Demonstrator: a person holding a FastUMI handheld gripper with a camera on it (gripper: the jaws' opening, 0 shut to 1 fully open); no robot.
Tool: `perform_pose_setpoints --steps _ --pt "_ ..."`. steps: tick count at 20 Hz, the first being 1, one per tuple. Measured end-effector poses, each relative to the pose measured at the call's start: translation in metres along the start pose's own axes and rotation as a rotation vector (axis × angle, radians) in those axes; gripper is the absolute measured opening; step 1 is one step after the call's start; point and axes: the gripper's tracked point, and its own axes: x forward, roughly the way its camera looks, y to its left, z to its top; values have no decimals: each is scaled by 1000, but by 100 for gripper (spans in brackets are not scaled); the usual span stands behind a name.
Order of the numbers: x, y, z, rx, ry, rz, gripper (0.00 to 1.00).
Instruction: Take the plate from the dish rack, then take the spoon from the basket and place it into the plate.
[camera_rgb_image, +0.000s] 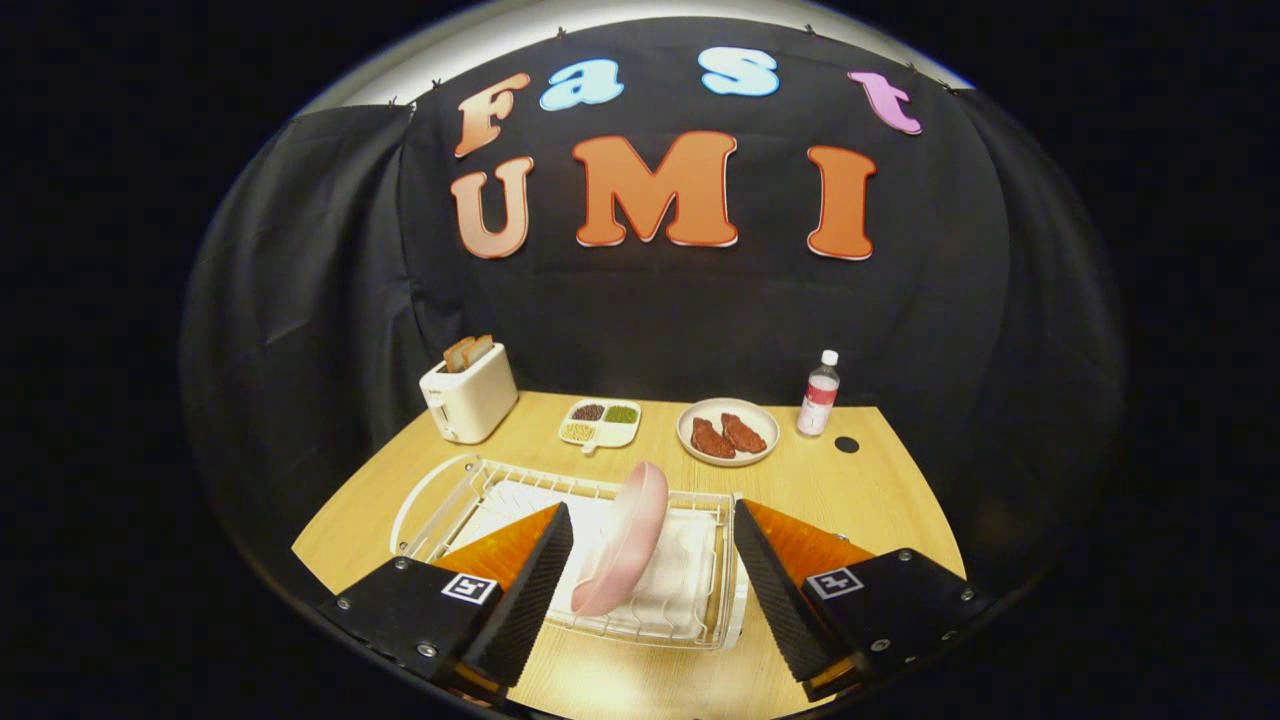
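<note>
A pink plate (625, 545) stands on its edge, leaning a little, in a white wire dish rack (430, 492) on the wooden table (885, 505). A white mat lies under the rack's wires. My gripper (652, 513) is open, hovering over the near side of the rack. The plate sits in the gap between the two fingers, closer to the left finger (535, 585) than the right one (775, 590), and neither finger touches it. The plate's lower rim rests near the rack's front edge.
At the back of the table stand a white toaster (468, 392) with bread slices, a divided dish (600, 422) of grains, a plate with two pieces of meat (727, 432) and a small bottle (819, 394). A dark round spot (847, 444) marks the tabletop near the bottle.
</note>
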Motion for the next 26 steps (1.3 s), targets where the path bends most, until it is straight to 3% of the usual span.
perform_pose_setpoints --steps 5,8,15,19,22,26 --pt "38 7 -18 20 183 19 94" --pt "51 10 -27 25 295 10 87" --pt "85 11 -34 -2 446 -18 77" --pt "97 2 -36 -36 493 -88 60" --pt "100 6 -35 -9 503 -106 32" --pt "105 -11 -19 -51 454 -191 20"
